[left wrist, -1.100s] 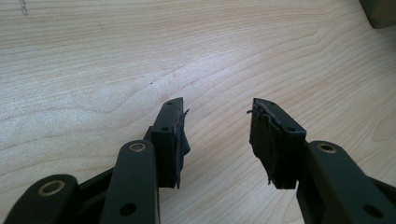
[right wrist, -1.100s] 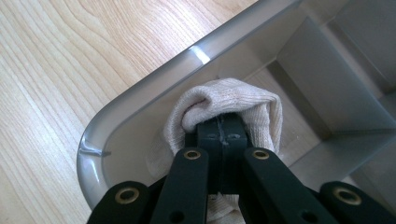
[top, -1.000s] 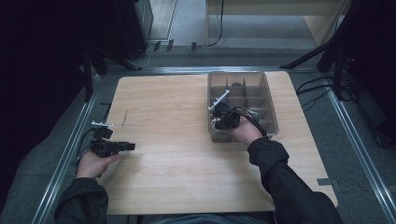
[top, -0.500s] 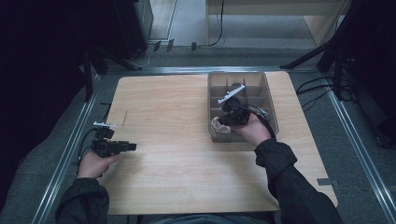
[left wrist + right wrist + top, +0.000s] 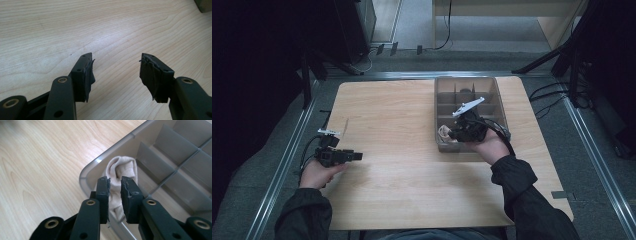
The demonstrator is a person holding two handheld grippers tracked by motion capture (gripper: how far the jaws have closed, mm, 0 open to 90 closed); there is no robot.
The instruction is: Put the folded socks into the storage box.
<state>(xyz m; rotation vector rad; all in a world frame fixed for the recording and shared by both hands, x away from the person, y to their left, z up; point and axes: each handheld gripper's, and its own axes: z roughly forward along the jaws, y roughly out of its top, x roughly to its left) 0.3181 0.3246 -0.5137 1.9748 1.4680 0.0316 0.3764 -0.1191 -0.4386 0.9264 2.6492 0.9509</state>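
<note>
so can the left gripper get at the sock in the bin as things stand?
Probably not without a long reach. The left gripper sits open at the table's left edge, while the sock lies in the near-left compartment of the bin, with the right gripper right at it.

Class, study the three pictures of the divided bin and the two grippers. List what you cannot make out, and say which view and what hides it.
- Whether the right gripper pinches the rolled beige cloth: right gripper view, the jaws cover its lower part.
- The dark item in the bin's far compartment: high view, too small.
- The bin's near compartments: high view, hidden by the right hand.
</note>
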